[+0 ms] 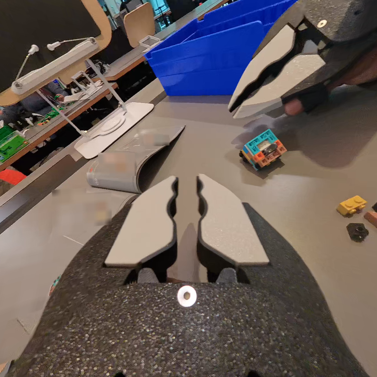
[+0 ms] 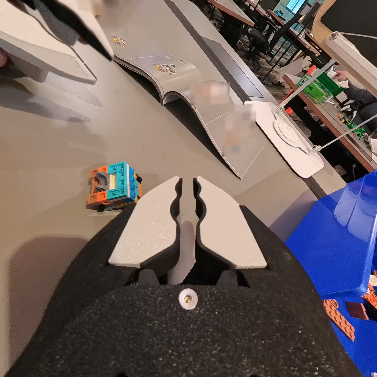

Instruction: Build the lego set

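A small lego build point(image 1: 263, 150) of teal, orange and blue bricks on black wheels stands on the grey table point(image 1: 285, 255); it also shows in the right wrist view point(image 2: 114, 185). My left gripper point(image 1: 187, 179) hovers over the table short of and left of the build, jaws a little apart and empty. My right gripper point(image 2: 187, 178) hovers right of the build, jaws narrowly apart and empty; in the left wrist view the right gripper point(image 1: 231, 111) hangs above and behind the build. A yellow brick point(image 1: 350, 206), a brown piece point(image 1: 371, 218) and a black piece point(image 1: 357, 232) lie at the right.
An open instruction booklet point(image 1: 132, 163) lies behind my left gripper, with a white lamp base point(image 1: 114, 130) beyond it near the table edge. A blue bin point(image 2: 336, 234) at the right holds an orange plate point(image 2: 338, 320) and a brown tile point(image 2: 357, 310). Other desks stand beyond. My right fingertips sit around 12 cm from my left ones. From the left gripper's tips to the yellow brick point(image 1: 350, 206) is close to 12 cm.
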`<action>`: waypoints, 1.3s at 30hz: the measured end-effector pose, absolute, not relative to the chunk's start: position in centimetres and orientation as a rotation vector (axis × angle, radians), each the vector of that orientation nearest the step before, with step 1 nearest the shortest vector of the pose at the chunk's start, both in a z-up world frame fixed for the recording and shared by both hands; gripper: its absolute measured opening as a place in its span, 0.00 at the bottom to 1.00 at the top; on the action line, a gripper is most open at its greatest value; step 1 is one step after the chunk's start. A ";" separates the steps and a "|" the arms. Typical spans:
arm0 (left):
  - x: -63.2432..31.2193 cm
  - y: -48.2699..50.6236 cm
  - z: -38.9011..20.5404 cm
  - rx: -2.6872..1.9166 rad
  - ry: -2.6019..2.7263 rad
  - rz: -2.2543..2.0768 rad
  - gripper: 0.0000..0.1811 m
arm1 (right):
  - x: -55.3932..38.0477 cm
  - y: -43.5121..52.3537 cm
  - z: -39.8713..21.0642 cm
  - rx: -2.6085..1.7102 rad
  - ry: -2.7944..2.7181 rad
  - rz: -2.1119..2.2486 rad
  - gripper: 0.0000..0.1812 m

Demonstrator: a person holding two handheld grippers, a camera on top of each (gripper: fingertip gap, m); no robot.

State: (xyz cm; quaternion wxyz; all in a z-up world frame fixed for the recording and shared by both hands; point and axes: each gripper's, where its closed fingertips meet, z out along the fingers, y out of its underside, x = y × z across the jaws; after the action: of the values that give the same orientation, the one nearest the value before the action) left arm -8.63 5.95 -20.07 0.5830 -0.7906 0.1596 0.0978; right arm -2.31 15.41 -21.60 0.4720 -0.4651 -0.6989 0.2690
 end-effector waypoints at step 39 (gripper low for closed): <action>-5.1 2.9 -23.2 -2.101 0.502 -0.256 0.29 | 2.6 14.3 -25.5 -1.365 -2.062 0.751 0.30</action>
State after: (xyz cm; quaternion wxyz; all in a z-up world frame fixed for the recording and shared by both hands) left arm -5.07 2.86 -23.21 0.4648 -0.8552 0.2044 -0.1042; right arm 2.62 14.32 -25.48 0.2748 -0.5078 -0.7672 0.2795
